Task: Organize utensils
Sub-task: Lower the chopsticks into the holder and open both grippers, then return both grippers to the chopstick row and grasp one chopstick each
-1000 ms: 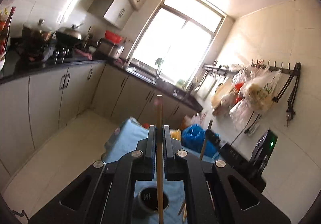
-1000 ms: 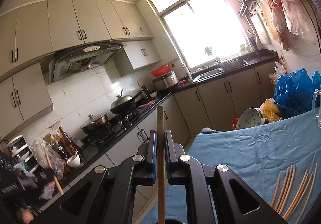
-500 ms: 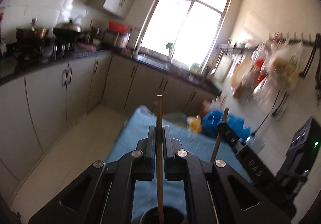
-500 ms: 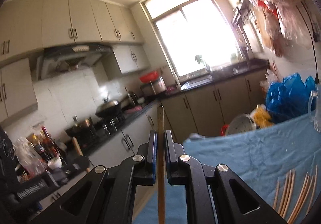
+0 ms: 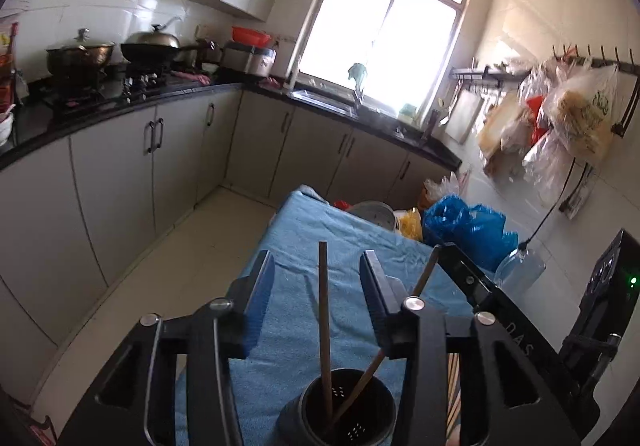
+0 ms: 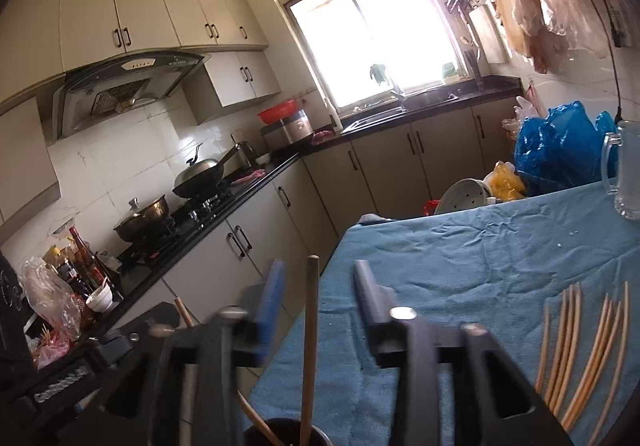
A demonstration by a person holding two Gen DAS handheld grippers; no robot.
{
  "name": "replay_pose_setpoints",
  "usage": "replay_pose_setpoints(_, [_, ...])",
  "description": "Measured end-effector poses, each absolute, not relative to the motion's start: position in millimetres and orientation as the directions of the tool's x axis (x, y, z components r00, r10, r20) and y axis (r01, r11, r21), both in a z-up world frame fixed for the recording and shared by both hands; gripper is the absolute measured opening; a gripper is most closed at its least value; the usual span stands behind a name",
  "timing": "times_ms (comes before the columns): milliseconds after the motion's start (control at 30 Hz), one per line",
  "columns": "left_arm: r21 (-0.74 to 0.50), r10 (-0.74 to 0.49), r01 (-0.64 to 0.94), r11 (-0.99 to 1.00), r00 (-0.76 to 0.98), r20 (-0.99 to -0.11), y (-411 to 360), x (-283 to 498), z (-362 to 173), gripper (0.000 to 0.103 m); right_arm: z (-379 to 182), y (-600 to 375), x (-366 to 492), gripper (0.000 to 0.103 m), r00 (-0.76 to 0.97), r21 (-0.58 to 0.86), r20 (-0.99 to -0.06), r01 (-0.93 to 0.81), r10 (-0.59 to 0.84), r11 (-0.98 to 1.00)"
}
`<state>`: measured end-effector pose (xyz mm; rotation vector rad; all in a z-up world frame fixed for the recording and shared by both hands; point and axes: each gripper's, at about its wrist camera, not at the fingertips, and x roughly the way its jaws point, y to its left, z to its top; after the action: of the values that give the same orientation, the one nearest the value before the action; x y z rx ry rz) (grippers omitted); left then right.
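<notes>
A dark perforated utensil cup (image 5: 340, 412) stands on the blue cloth and holds two brown chopsticks. One chopstick (image 5: 323, 330) stands upright between the open jaws of my left gripper (image 5: 316, 266), untouched. The other chopstick (image 5: 376, 362) leans right. In the right wrist view the cup (image 6: 280, 432) is at the bottom edge, with a chopstick (image 6: 309, 346) standing free between the open jaws of my right gripper (image 6: 318, 274). Several loose chopsticks (image 6: 580, 350) lie on the cloth to the right.
The table with the blue cloth (image 6: 460, 266) has a glass mug (image 6: 626, 174) at its far right. A blue plastic bag (image 5: 464, 226) and a white steamer lid (image 6: 466, 198) sit beyond the table's far edge. Kitchen cabinets and counter (image 5: 120, 126) run along the left.
Both grippers have opened and let go of their chopsticks, which now stand in the cup. Both views have tilted down toward the table.
</notes>
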<state>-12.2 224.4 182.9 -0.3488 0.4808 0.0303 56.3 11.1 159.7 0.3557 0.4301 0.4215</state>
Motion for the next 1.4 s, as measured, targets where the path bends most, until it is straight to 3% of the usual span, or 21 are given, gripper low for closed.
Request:
replay_pose_setpoints(200, [-0.293, -0.009, -0.128, 0.947, 0.905, -0.426, 214, -60, 205, 0.046, 168, -19, 28, 0.050, 0.841, 0.407, -0.333, -0.279, 0.426, 0.870])
replay_pose_setpoints(400, [-0.305, -0.139, 0.005, 0.952, 0.897, -0.421, 169, -94, 212, 0.058, 150, -84, -4, 0.055, 0.855, 0.367, -0.403, -0.177, 0.327, 0.913])
replay_pose_setpoints(567, [-0.294, -0.263, 0.123, 0.948, 0.824, -0.502, 108, -84, 184, 0.059, 112, -166, -17, 0.055, 0.817, 0.322, -0.546, -0.001, 0.186, 0.947])
replay_pose_setpoints(700, [-0.339, -0.344, 0.156, 0.928, 0.707, -0.618, 68, -52, 142, 0.059, 77, -216, -16, 0.055, 0.738, 0.332, -0.651, 0.067, 0.177, 0.941])
replay_pose_setpoints(833, [-0.304, -0.312, 0.124, 0.945, 0.627, -0.714, 32, -17, 98, 0.048, 47, -242, -8, 0.051, 0.684, 0.359, -0.698, 0.079, 0.211, 0.930])
replay_pose_setpoints(967, [-0.286, -0.274, 0.076, 0.955, 0.592, -0.758, 10, 21, 74, 0.045, 31, -253, 13, 0.039, 0.646, 0.367, -0.725, 0.070, 0.238, 0.928])
replay_pose_setpoints(1200, [-0.259, -0.233, 0.031, 0.965, 0.549, -0.803, -10, 76, 40, 0.043, 17, -249, 49, 0.039, 0.616, 0.389, -0.737, 0.049, 0.278, 0.920])
replay_pose_setpoints(1267, [-0.242, -0.223, 0.034, 0.970, 0.529, -0.818, -14, 90, 29, 0.034, 14, -246, 55, 0.039, 0.610, 0.383, -0.743, 0.047, 0.277, 0.923])
replay_pose_setpoints(1400, [-0.224, -0.224, 0.061, 0.973, 0.511, -0.830, -24, 104, 17, 0.032, 9, -238, 62, 0.039, 0.603, 0.353, -0.753, 0.030, 0.264, 0.935])
